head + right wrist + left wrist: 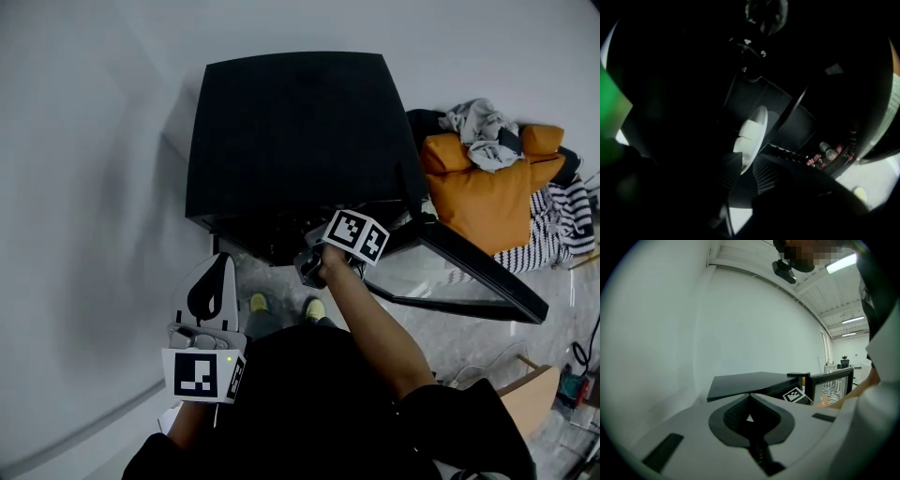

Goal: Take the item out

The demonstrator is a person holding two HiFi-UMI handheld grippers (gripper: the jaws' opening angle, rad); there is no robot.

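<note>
**You had the plate by its rim, deep inside the dark cabinet.**

Your left gripper hung closed and empty in front of the matte black box-shaped cabinet. Inside it, your right gripper appeared pinched on the lower rim of the round white plate, which stood on edge. The bite looked shallow, so the plate could slip or swing as you pulled. A dark slanted bar just beside it could snag it. The open glass door crowded your right, with the orange armchair beyond.
</note>
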